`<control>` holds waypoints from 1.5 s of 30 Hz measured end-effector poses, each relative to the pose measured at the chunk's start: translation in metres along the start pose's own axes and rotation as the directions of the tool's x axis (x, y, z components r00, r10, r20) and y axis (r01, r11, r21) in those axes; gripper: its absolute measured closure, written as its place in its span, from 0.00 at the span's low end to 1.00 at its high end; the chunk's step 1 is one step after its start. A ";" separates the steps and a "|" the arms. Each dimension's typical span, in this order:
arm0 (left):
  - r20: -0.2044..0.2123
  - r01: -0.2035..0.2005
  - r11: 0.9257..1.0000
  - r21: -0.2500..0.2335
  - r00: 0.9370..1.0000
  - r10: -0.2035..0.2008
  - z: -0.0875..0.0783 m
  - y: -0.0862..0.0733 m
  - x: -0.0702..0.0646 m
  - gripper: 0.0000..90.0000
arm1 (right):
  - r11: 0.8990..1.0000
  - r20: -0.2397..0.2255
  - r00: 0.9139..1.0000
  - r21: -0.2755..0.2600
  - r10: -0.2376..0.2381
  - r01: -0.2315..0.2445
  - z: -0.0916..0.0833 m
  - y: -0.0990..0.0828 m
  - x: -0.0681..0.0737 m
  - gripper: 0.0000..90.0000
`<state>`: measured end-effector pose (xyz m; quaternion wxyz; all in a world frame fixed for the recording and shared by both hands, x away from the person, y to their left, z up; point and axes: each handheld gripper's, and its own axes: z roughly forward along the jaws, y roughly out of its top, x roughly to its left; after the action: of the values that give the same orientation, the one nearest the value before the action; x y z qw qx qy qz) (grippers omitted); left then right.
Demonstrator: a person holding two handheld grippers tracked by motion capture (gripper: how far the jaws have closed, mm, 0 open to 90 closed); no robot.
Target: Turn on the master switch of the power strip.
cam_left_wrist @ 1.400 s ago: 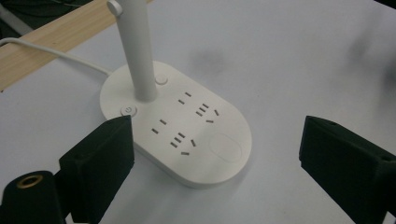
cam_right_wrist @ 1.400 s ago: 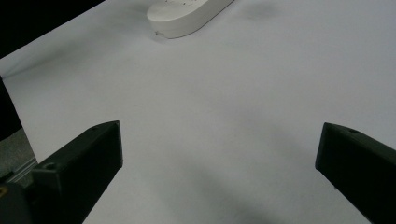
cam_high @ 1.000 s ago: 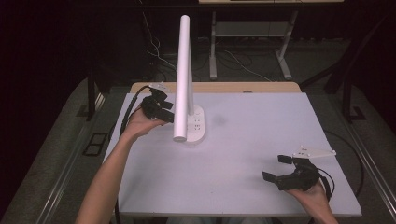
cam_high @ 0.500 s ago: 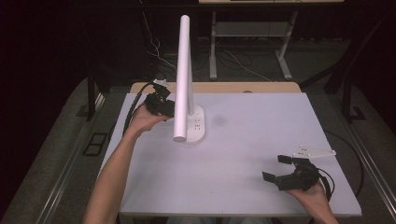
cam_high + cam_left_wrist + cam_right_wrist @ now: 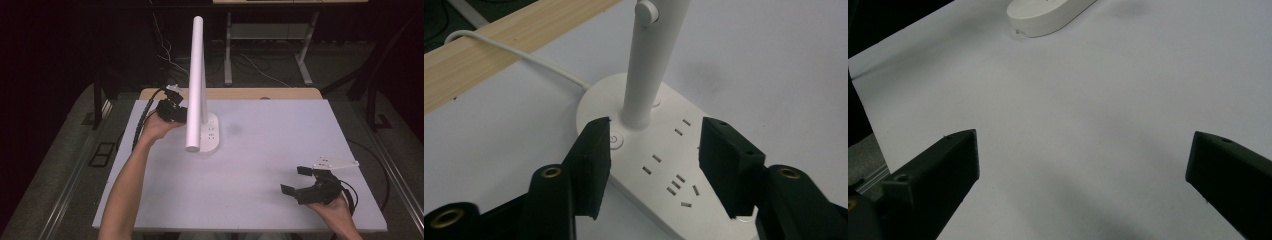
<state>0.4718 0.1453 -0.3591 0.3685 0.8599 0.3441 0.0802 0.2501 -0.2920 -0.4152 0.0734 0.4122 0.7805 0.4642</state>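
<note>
A white desk lamp (image 5: 196, 85) stands on the white table (image 5: 260, 150), its long head leaning towards the camera over an oval base (image 5: 209, 135) with sockets. My left gripper (image 5: 175, 111) is open just left of the lamp's stem. In the left gripper view its jaws sit above the base (image 5: 664, 160), either side of the stem (image 5: 649, 75), with a round power button (image 5: 614, 139) by the left pad; nothing is held. My right gripper (image 5: 300, 181) rests open near the table's front right corner, jaws wide over bare table. The base's end (image 5: 1048, 15) lies far ahead of it.
A white cord (image 5: 524, 57) runs from the lamp's base over a wooden strip (image 5: 230, 94) at the table's back edge. Black cables trail from both grippers. Dark floor and desk legs (image 5: 305, 60) lie beyond the table.
My left gripper has shifted slightly towards the lamp's stem and base. The right gripper has stayed where it was.
</note>
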 end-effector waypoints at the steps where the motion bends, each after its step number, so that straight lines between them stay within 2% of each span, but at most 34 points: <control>1: -0.003 0.000 1.000 0.004 1.000 0.000 0.001 0.000 0.000 0.55 | 1.000 0.000 1.000 0.002 0.003 -0.003 0.000 0.000 0.000 0.00; 2: -0.015 0.003 1.000 0.010 1.000 -0.002 0.003 0.000 0.000 0.60 | 1.000 -0.001 1.000 0.003 0.000 0.000 0.000 0.000 0.000 0.00; 4: -0.014 0.016 1.000 0.009 1.000 -0.016 0.007 0.000 -0.001 0.63 | 1.000 -0.001 1.000 0.004 0.000 0.000 0.000 0.000 0.000 0.00; 7: -0.019 0.019 1.000 0.017 1.000 -0.019 0.011 0.001 0.000 0.74 | 1.000 -0.003 1.000 0.003 0.000 0.000 0.000 0.000 0.000 0.00; 9: -0.025 0.017 1.000 0.018 1.000 -0.017 0.014 0.001 0.000 0.76 | 1.000 -0.003 1.000 0.003 0.000 0.000 0.000 0.000 0.000 0.00; 12: -0.025 0.045 0.999 0.013 0.999 -0.044 0.017 0.001 -0.001 0.81 | 1.000 -0.004 1.000 0.001 0.003 -0.003 0.000 0.000 0.000 0.00; 14: -0.029 0.022 1.000 0.013 0.999 -0.021 0.019 0.002 0.002 0.85 | 1.000 -0.005 1.000 0.001 0.002 -0.002 0.000 0.000 0.000 0.00; 19: -0.041 0.051 0.999 0.004 0.998 -0.051 0.024 0.000 0.005 0.95 | 1.000 -0.008 1.000 0.003 0.001 -0.001 0.000 0.000 0.000 0.00; 20: -0.051 0.055 0.998 0.005 0.997 -0.055 0.024 0.000 0.006 0.99 | 1.000 -0.010 1.000 0.004 0.001 -0.001 0.000 0.000 0.000 0.00; 24: -0.070 0.082 0.997 0.006 0.994 -0.082 0.027 -0.001 0.011 1.00 | 1.000 -0.013 1.000 0.005 0.001 0.000 0.000 0.000 -0.001 0.00; 33: -0.061 0.132 0.991 -0.018 0.989 -0.133 0.031 -0.004 0.017 1.00 | 1.000 -0.016 1.000 0.008 0.001 -0.001 0.001 0.000 -0.001 0.00; 40: -0.060 0.187 0.981 -0.049 0.980 -0.190 0.037 -0.006 0.020 1.00 | 1.000 -0.019 1.000 0.010 0.002 -0.002 0.001 0.000 0.000 0.00; 45: -0.053 0.208 0.977 -0.052 0.976 -0.211 0.043 -0.008 0.022 1.00 | 1.000 -0.022 1.000 0.008 -0.001 0.001 0.001 -0.001 -0.001 0.00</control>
<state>0.5003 0.1390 -0.3978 0.3843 0.8075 0.4414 0.0738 0.2506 -0.2923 -0.4163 0.0635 0.4072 0.7832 0.4655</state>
